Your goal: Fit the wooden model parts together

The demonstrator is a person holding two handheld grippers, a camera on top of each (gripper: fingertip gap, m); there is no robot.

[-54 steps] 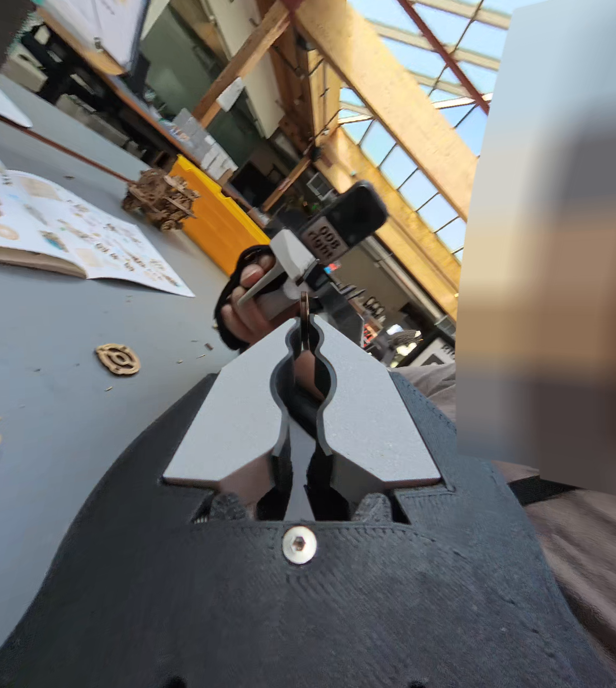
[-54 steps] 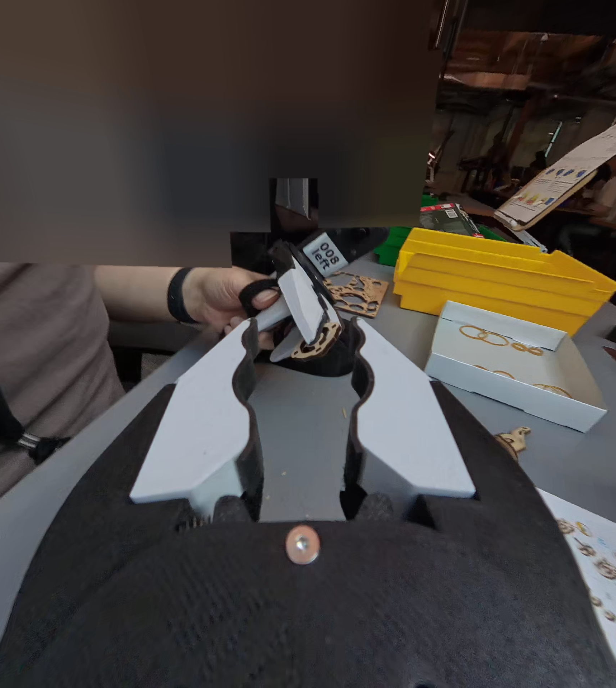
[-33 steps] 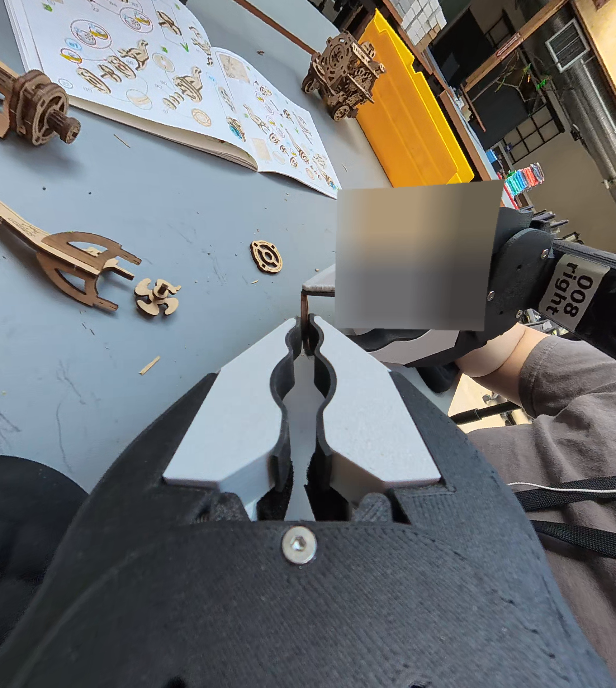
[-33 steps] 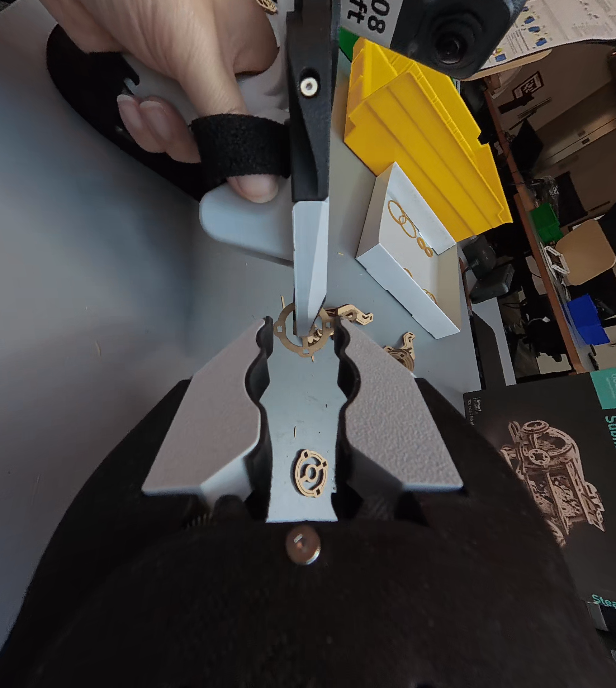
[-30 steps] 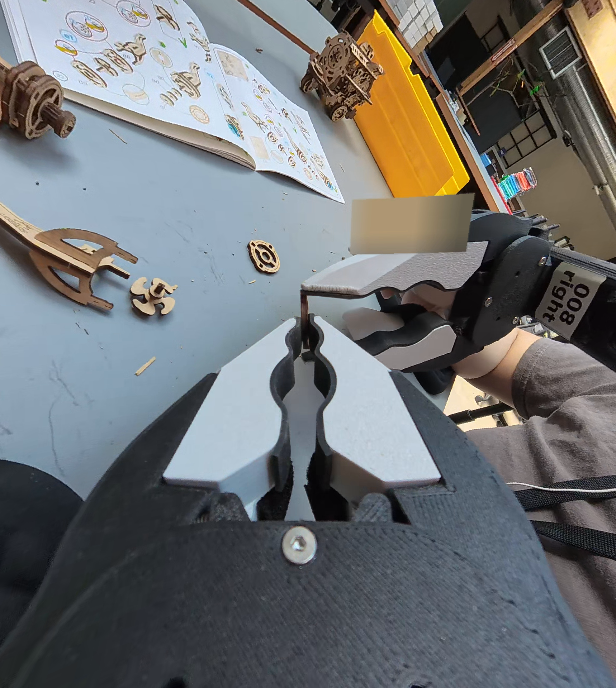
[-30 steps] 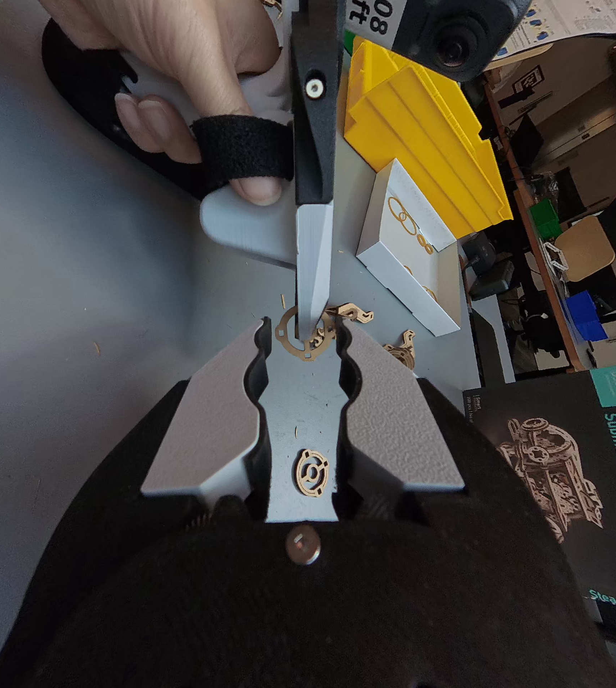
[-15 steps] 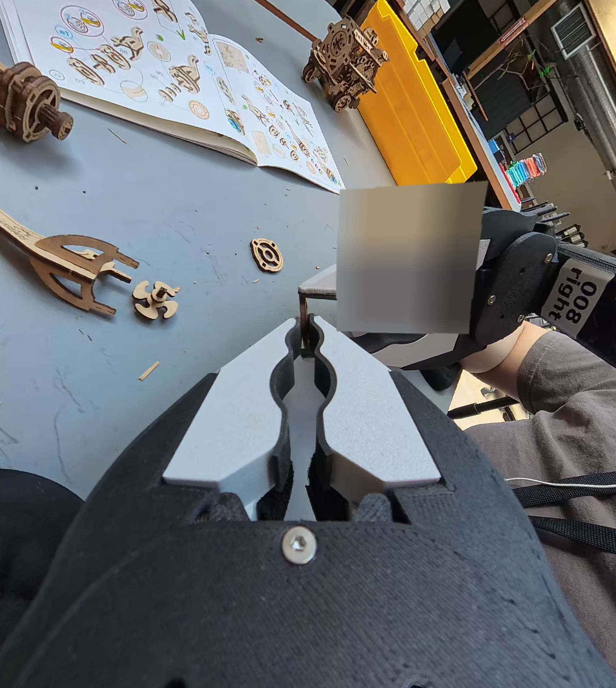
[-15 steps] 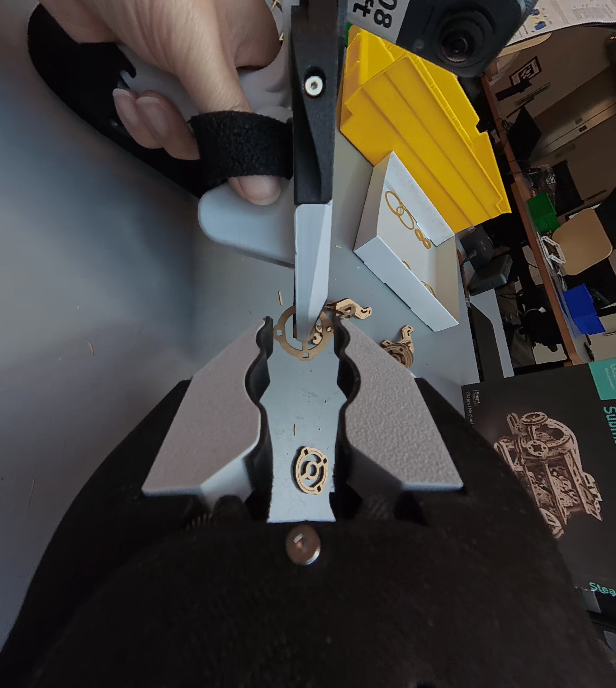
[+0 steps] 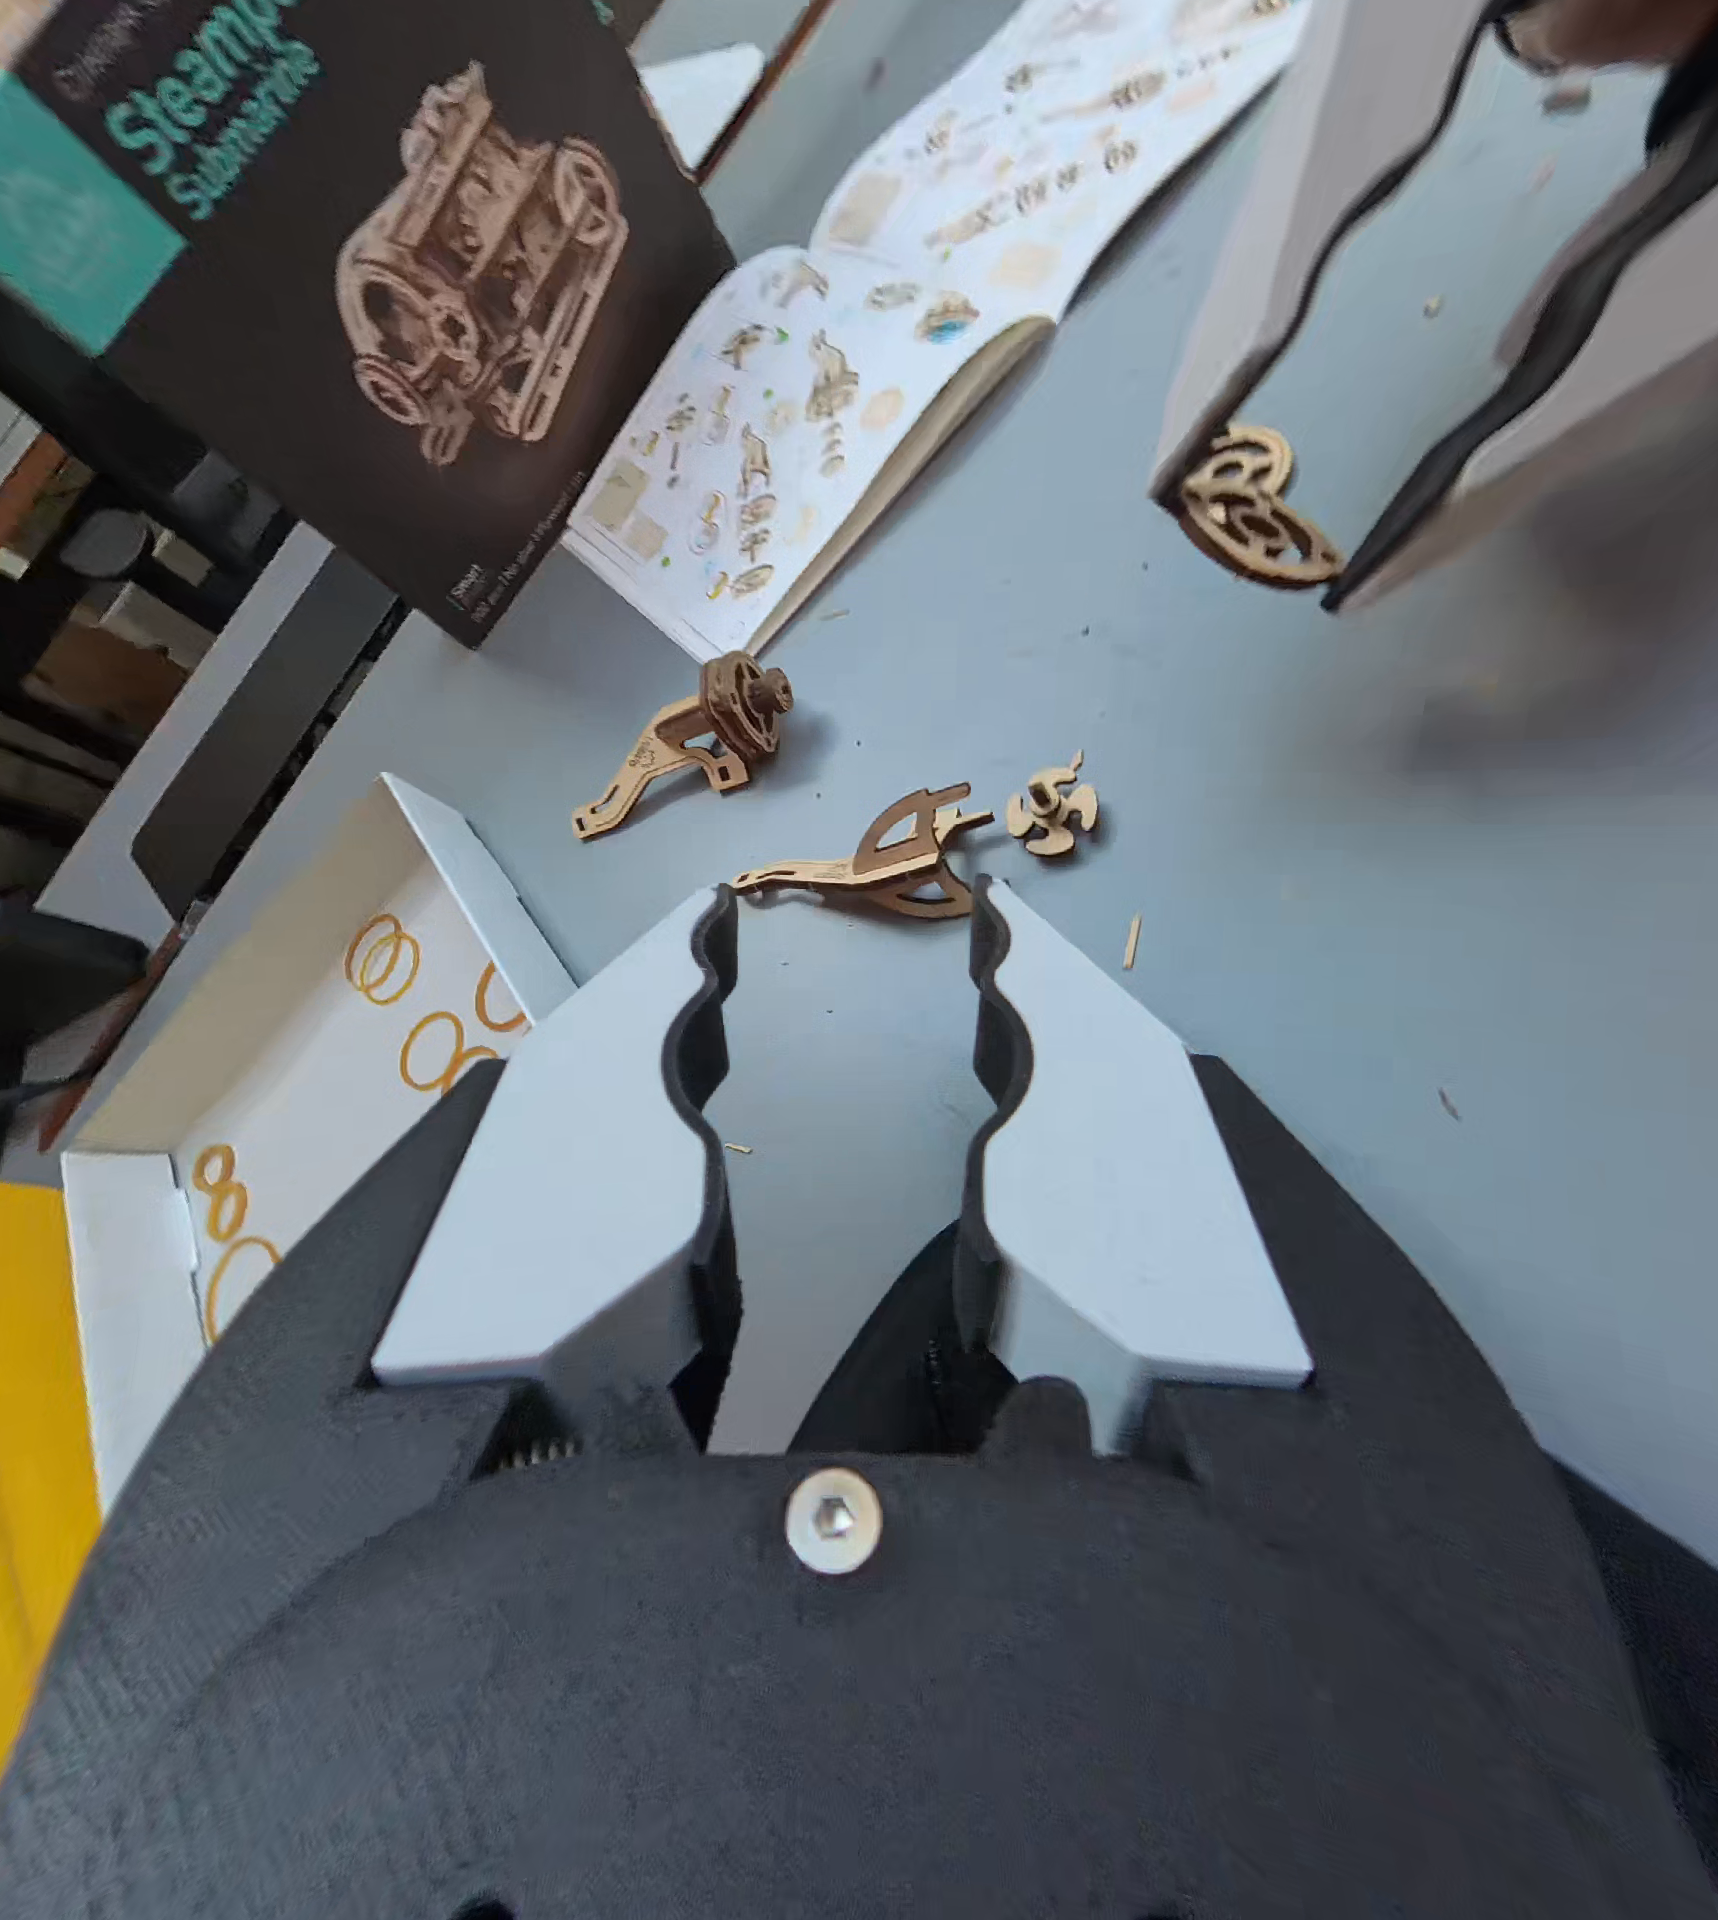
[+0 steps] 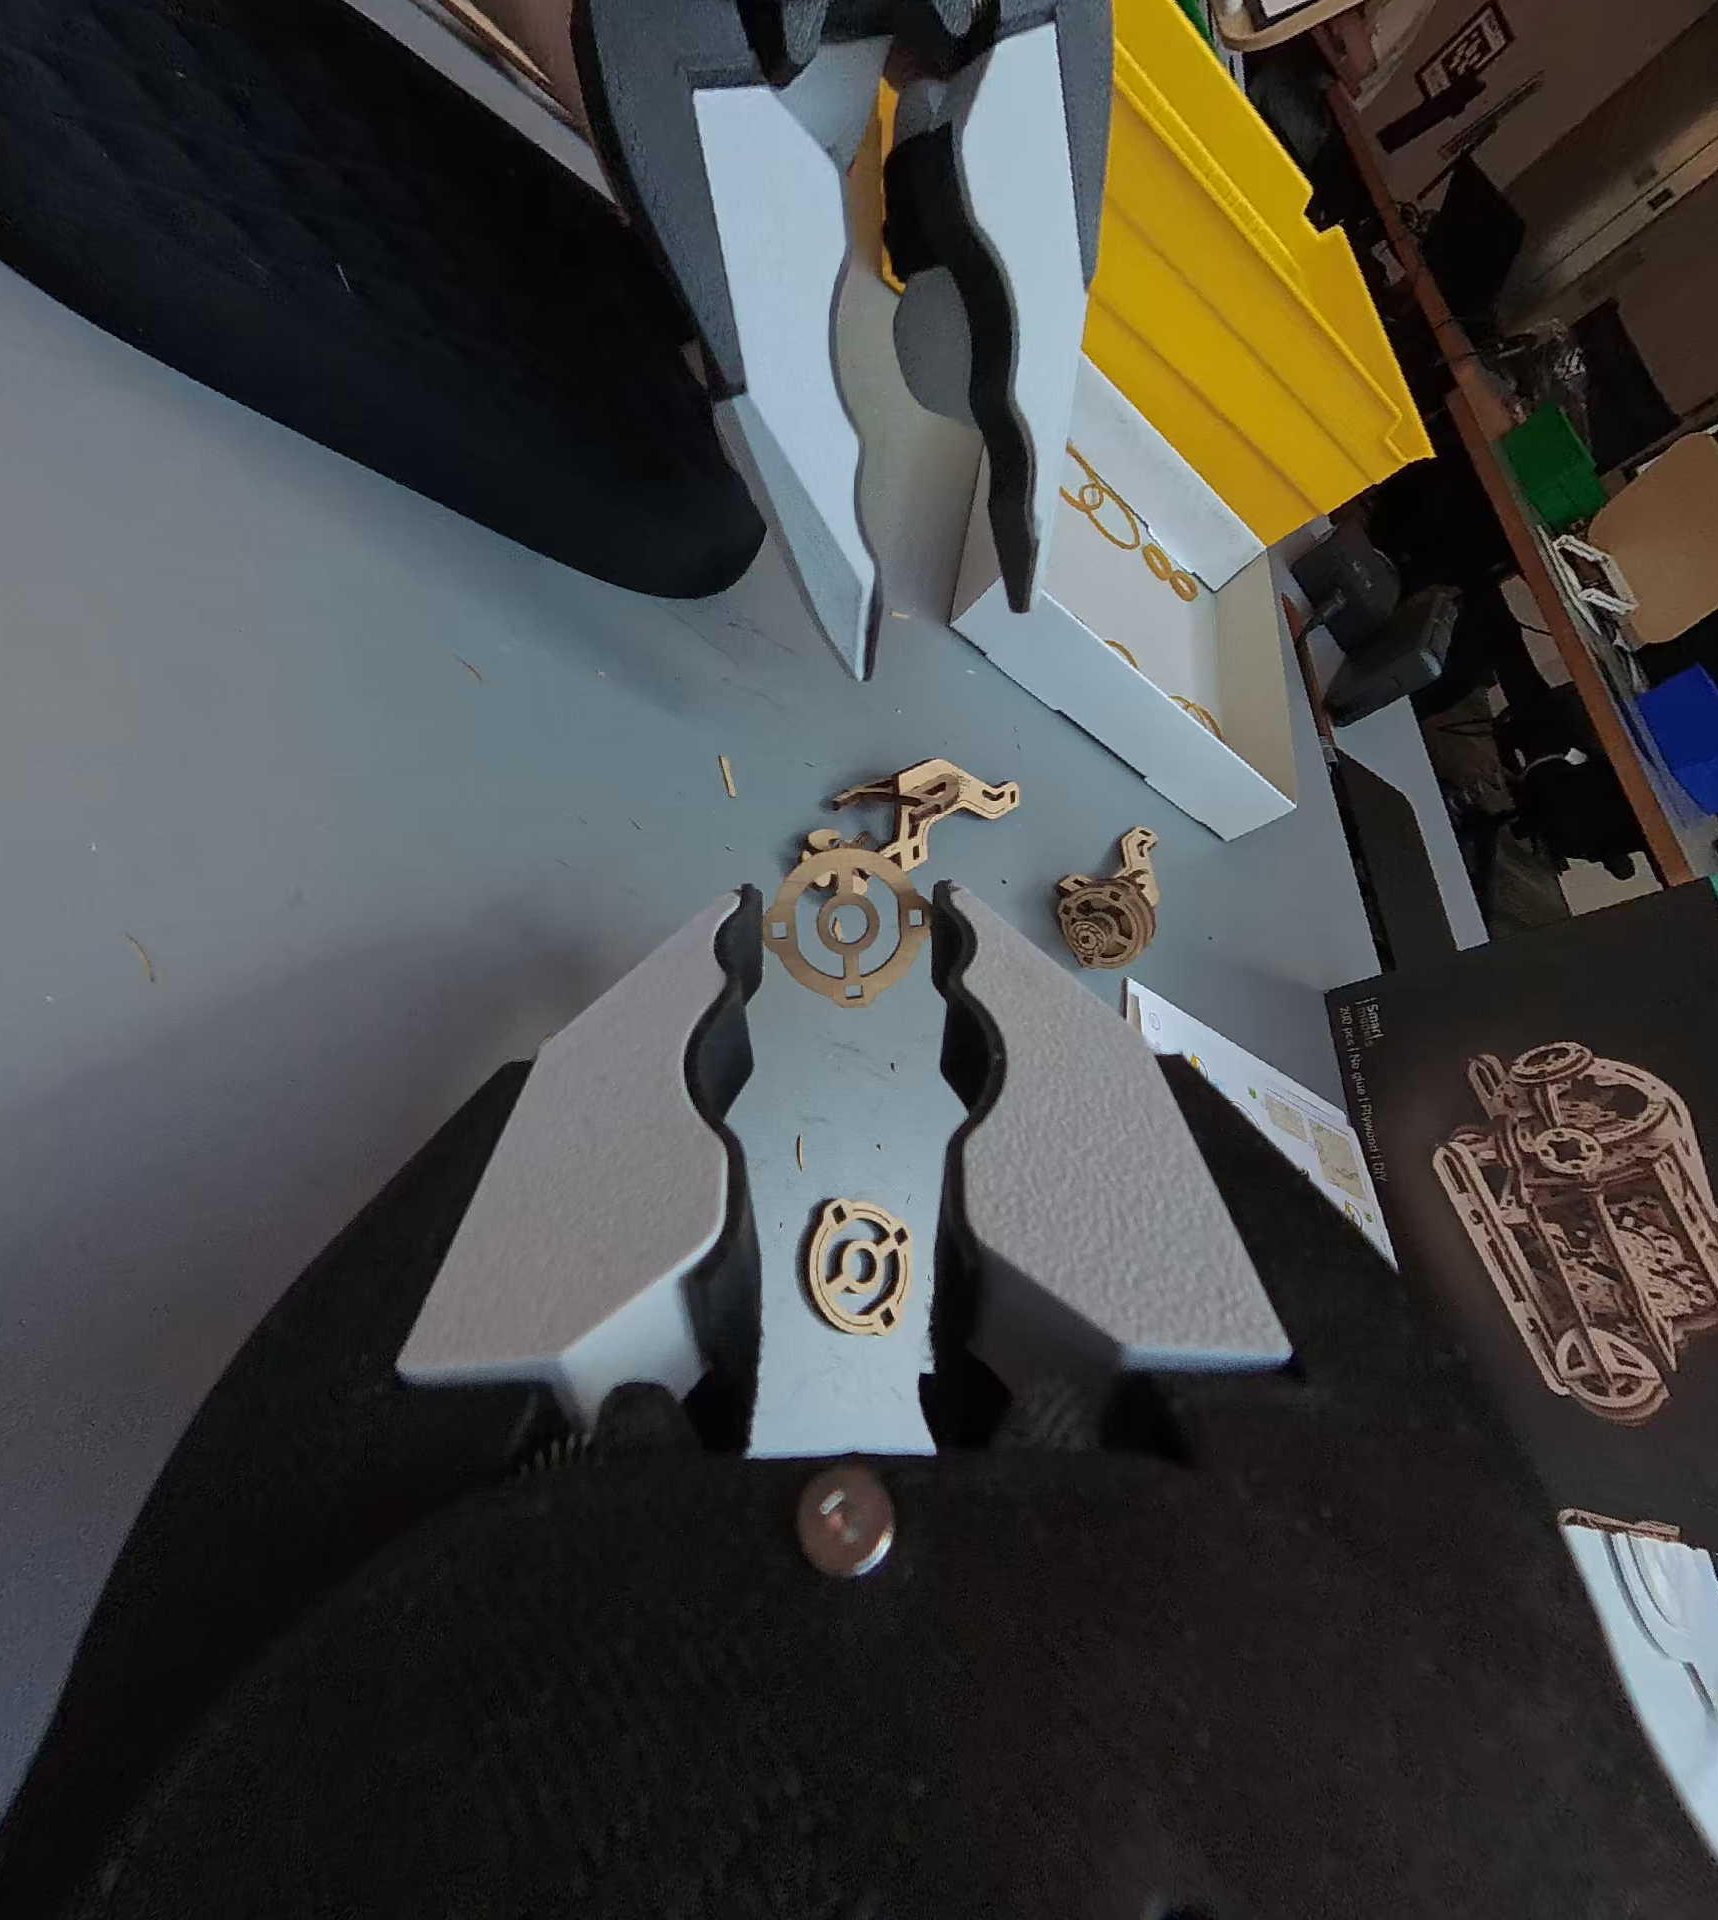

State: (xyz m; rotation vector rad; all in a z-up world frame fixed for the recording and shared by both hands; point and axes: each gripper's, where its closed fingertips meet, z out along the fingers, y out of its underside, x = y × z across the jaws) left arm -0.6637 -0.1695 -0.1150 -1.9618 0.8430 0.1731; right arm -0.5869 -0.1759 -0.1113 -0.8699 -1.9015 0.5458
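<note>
My right gripper (image 10: 844, 902) is shut on a flat wooden ring disc (image 10: 847, 925), gripping it by its rim just above the grey table. The disc also shows between that gripper's tips in the left wrist view (image 9: 1250, 514). My left gripper (image 9: 850, 891) is open and empty, and points at the table facing the right one; it also shows in the right wrist view (image 10: 943, 634). A forked wooden piece (image 9: 865, 862) lies just past its tips, with a small propeller piece (image 9: 1050, 816) beside it. A smaller ring disc (image 10: 860, 1265) lies on the table under my right fingers.
A wooden wheel assembly (image 9: 720, 717) lies near an open booklet (image 9: 886, 312) and a black box (image 9: 367, 260). A white tray (image 9: 159, 1195) with rubber bands and a yellow bin (image 10: 1250, 260) stand beside it. A black pad (image 10: 315, 260) lies at the table edge. Across from one pair of fingers to the other is roughly 9 centimeters. The forked wooden piece (image 9: 865, 862) is closer to my left gripper, around 4 centimeters from its tips; the right tips are 9 centimeters off.
My left gripper has let go of the ring disc, opened and swung round to face the table. My right gripper has closed on the disc and now holds it alone.
</note>
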